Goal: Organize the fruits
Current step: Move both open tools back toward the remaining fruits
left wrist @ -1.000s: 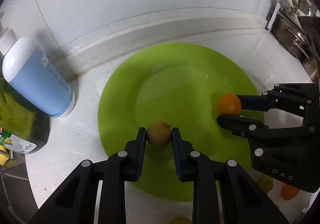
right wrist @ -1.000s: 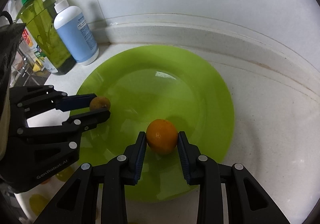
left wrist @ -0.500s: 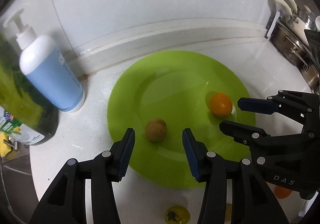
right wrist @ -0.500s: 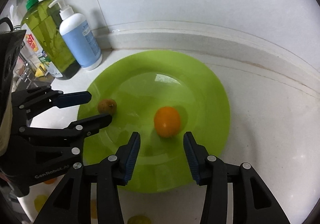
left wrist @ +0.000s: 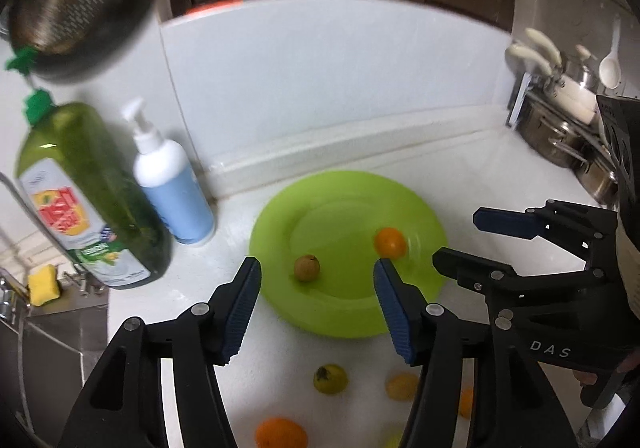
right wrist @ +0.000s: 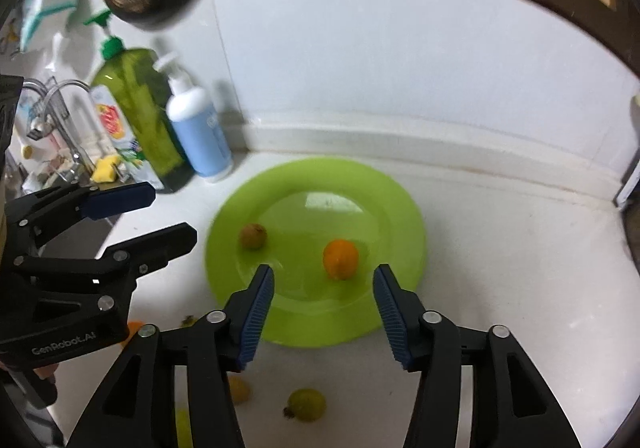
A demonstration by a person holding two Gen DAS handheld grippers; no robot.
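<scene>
Both grippers held wide open, nothing gripped

The left gripper (left wrist: 318, 304) was seen raised with its blue-padded fingers (left wrist: 244, 304) spread apart, and the right gripper (right wrist: 324, 312) was held level beside it, just to its right, jaws equally parted.

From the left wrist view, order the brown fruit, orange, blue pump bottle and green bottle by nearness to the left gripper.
1. Brown fruit, on the plate, just ahead of the left gripper.
2. Orange, on the plate, right.
3. Blue pump bottle, left.
4. Green bottle, farther left.
</scene>
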